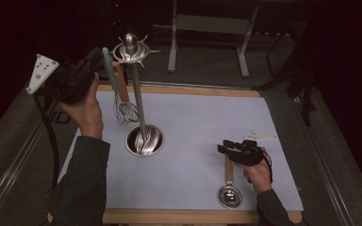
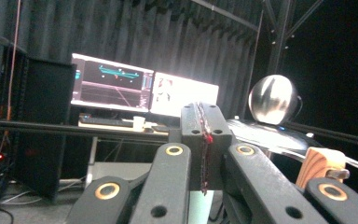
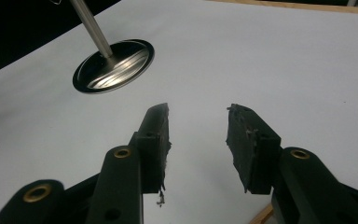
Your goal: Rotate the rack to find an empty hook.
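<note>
A metal utensil stand [image 1: 139, 101] rises from a round base [image 1: 144, 140] on the white mat; its ball top [image 2: 272, 99] and hooks are level with my left gripper [image 1: 96, 59]. That gripper is raised beside the hooks, jaws together [image 2: 203, 135], pinching a pale teal handle [image 1: 108, 68] that hangs down from them. A wooden-handled whisk [image 1: 124, 106] hangs right beside it, its handle end [image 2: 320, 163] close to my jaws. My right gripper [image 1: 229, 148] is open [image 3: 198, 126] and holds nothing. It hovers low over the mat above a wooden-handled metal ladle [image 1: 229, 190].
The white mat [image 1: 198, 117] lies on a wood-edged table [image 1: 179, 89]. The stand's base [image 3: 114, 65] is ahead and left of my right jaws. Metal frame legs [image 1: 242, 44] stand behind the table, and two lit monitors [image 2: 144, 91] on a desk beyond.
</note>
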`<action>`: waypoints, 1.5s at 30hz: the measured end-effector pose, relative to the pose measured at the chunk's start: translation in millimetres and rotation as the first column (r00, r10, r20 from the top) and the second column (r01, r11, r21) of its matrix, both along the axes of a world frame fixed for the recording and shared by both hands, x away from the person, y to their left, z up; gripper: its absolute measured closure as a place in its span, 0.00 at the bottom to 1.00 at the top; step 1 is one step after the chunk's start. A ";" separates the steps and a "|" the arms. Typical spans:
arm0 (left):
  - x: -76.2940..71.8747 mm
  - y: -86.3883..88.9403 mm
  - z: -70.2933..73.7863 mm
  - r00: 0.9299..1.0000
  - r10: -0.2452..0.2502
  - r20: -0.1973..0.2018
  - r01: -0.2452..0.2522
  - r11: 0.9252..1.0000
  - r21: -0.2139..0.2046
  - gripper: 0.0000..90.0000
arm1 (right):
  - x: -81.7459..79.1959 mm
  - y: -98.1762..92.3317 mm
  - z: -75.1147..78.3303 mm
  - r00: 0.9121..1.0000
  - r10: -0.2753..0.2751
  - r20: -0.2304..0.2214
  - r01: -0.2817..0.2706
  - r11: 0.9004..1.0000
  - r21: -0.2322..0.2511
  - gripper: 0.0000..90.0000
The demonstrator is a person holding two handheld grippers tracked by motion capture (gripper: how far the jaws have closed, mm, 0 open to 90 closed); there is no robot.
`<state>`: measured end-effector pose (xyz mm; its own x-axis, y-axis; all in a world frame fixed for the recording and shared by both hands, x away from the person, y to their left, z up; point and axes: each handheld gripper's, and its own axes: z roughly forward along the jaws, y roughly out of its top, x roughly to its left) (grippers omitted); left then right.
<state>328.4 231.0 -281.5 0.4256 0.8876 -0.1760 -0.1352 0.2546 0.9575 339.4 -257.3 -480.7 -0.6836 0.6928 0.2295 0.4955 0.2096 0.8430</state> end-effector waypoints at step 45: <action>-5.2 30.2 -7.1 0.998 -0.021 -0.058 0.021 1.000 -0.003 0.99 | 0.8 -7.3 0.1 1.000 -0.019 -0.006 0.019 1.000 0.007 0.64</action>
